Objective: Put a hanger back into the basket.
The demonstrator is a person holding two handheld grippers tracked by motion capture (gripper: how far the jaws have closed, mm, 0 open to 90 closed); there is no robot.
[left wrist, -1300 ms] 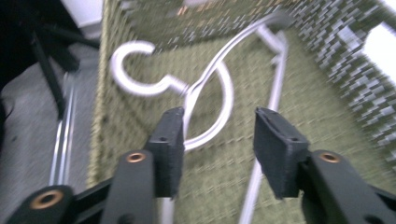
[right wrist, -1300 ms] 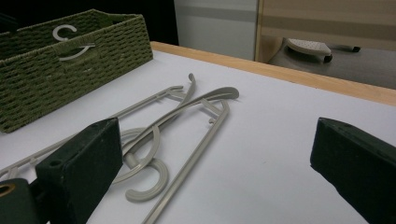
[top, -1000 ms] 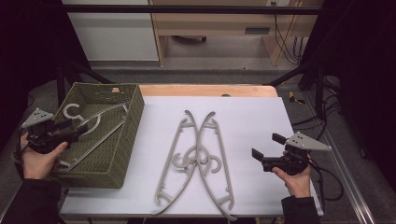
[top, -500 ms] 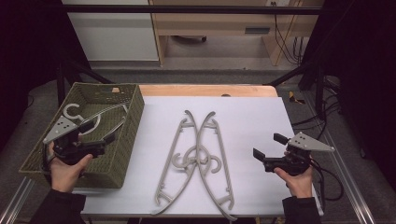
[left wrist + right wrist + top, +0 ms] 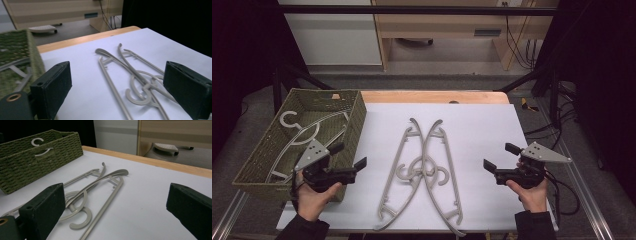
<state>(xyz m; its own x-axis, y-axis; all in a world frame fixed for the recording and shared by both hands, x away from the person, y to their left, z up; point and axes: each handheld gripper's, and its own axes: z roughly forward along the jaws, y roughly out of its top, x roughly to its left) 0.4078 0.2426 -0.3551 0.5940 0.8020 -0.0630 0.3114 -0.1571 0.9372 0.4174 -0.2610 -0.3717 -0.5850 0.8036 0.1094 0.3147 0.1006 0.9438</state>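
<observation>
Two grey plastic hangers (image 5: 424,167) lie crossed on the white tabletop (image 5: 477,125), their hooks overlapping near the middle. A third grey hanger (image 5: 304,132) lies inside the green woven basket (image 5: 358,117) at the left. My left gripper (image 5: 348,155) hovers open at the basket's near right corner, pointing toward the hangers (image 5: 132,72), with nothing between its fingers. At the right, my right gripper (image 5: 500,156) is open and empty too, facing the hangers (image 5: 100,185) from the other side. The left gripper (image 5: 118,97) and the right gripper (image 5: 116,215) both have their jaws spread wide.
The basket (image 5: 37,157) takes up the table's left edge. A bare wooden strip (image 5: 432,96) runs along the far edge. Black frame bars (image 5: 532,75) and cables stand at the right, with a cabinet and desk on the floor beyond. White surface lies free around the hangers.
My left gripper has moved right, from over the basket to its near right corner beside the hangers. The right gripper has hardly shifted. Both stay open.
</observation>
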